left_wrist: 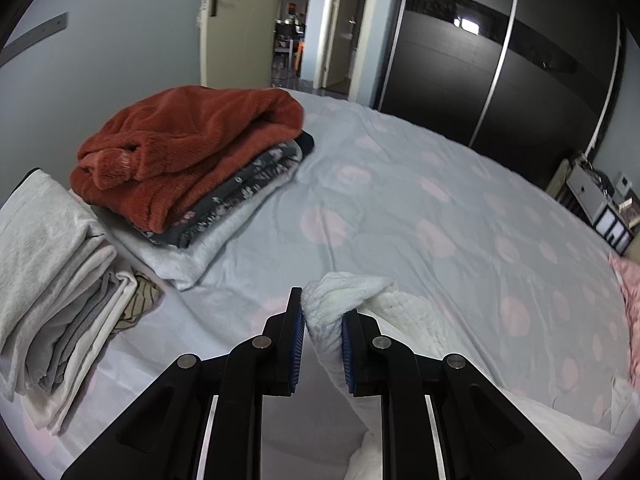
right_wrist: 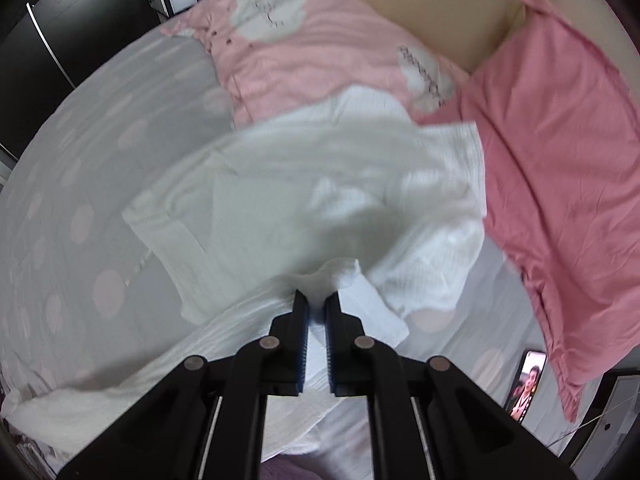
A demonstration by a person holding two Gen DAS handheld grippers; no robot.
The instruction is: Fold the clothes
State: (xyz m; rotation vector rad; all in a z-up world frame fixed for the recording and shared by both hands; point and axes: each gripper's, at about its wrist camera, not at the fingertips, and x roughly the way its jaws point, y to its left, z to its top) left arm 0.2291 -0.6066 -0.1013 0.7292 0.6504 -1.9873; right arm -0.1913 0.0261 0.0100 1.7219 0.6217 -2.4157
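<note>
A white textured garment (right_wrist: 320, 184) lies spread on the bed, blurred by motion in the right wrist view. My right gripper (right_wrist: 317, 300) is shut on a fold of its near edge. My left gripper (left_wrist: 323, 304) is shut on another bunched corner of the white garment (left_wrist: 344, 296), lifted a little above the bed. Two stacks of folded clothes stand at the left: one topped by a rust-red fleece (left_wrist: 192, 148), one of white and grey pieces (left_wrist: 52, 264).
The bed has a pale grey cover with pink dots (left_wrist: 440, 208). Pink pillows (right_wrist: 560, 184) and a pink duvet (right_wrist: 312, 40) lie at the head. A phone (right_wrist: 528, 380) lies at the bed's right edge. A dark wardrobe (left_wrist: 500, 60) and an open door (left_wrist: 236, 20) stand beyond.
</note>
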